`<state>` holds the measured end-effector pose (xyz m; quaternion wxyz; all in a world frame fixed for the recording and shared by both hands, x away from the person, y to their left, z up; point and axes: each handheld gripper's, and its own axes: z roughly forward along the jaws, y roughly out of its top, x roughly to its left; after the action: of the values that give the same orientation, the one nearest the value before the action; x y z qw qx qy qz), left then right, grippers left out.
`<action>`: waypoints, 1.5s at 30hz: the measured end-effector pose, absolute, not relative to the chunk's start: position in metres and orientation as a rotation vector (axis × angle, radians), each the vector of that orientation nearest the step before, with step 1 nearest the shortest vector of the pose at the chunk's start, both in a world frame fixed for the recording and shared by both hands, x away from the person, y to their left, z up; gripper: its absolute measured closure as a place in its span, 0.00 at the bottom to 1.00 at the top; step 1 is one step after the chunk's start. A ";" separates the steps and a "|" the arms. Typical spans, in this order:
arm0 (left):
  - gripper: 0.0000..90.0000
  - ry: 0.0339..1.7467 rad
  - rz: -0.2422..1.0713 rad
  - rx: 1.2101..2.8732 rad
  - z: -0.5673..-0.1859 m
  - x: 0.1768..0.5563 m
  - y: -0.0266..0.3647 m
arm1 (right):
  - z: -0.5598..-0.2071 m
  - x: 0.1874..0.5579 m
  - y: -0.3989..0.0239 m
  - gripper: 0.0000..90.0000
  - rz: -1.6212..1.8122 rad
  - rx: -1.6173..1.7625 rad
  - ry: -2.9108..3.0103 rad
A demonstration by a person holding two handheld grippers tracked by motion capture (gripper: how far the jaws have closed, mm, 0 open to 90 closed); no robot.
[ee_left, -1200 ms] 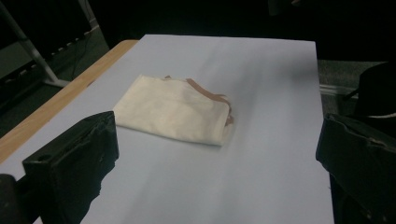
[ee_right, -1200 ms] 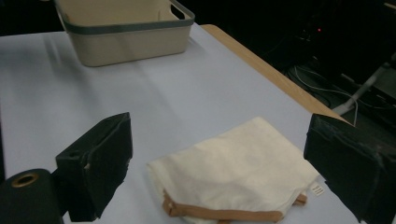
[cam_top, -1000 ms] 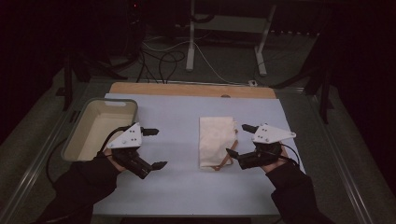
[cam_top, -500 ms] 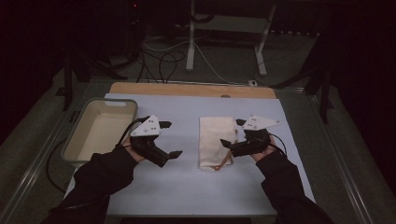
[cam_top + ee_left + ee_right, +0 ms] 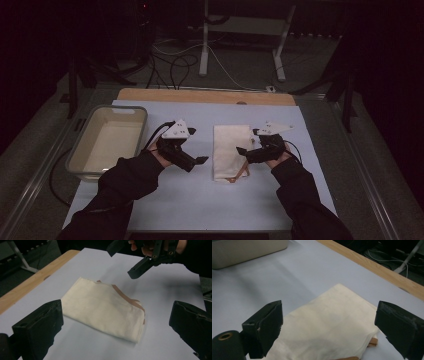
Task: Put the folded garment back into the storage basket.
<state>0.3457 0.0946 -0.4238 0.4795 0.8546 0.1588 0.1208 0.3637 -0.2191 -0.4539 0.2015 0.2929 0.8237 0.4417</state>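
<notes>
**Inspector:** Start with the high view. Where does everything sit?

**Me:** The folded cloth lies flat at the centre of the table, tan straps poking out of its near end. My left gripper hovers at its nine o'clock, just beside it and not touching. My right gripper is at its three o'clock, jaw tips over the cloth's edge. A tub stands well apart at the table's nine o'clock side.

**Inspector:** Left gripper view?

**Me:** My left jaws are spread wide and hold nothing. The cloth lies between them, farther ahead at twelve o'clock. The right gripper shows at one o'clock, jaws parted and empty.

**Inspector:** Right gripper view?

**Me:** Jaws wide apart again, nothing gripped. The cloth sits below and between them; the tub is at eleven o'clock.

**Inspector:** Risks from here?

**Me:** In my judgement, a shallow pinch would catch only the top layer, so the fold would open as it lifts. Snagging a strap would drag the bundle askew. If both grippers close in together, their jaws could collide.
</notes>
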 end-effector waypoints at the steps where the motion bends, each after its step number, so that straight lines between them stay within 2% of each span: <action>1: 0.01 0.381 0.283 2.101 -0.425 0.347 0.093 | -0.455 0.365 -0.220 0.09 1.231 0.821 2.301; 24: 0.01 0.427 0.232 2.138 -0.465 0.371 0.057 | -0.485 0.391 -0.228 0.09 1.168 0.937 2.318; 39: 0.01 0.515 0.215 2.162 -0.497 0.390 0.042 | -0.514 0.409 -0.237 0.09 1.112 1.065 2.318; 45: 0.01 0.586 0.155 2.211 -0.507 0.397 0.035 | -0.522 0.417 -0.239 0.09 1.091 1.101 2.325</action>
<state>0.3974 0.0346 -0.5075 0.4120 0.8788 0.2329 0.0615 0.4167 -0.2389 -0.5222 0.1727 0.3880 0.8197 0.3844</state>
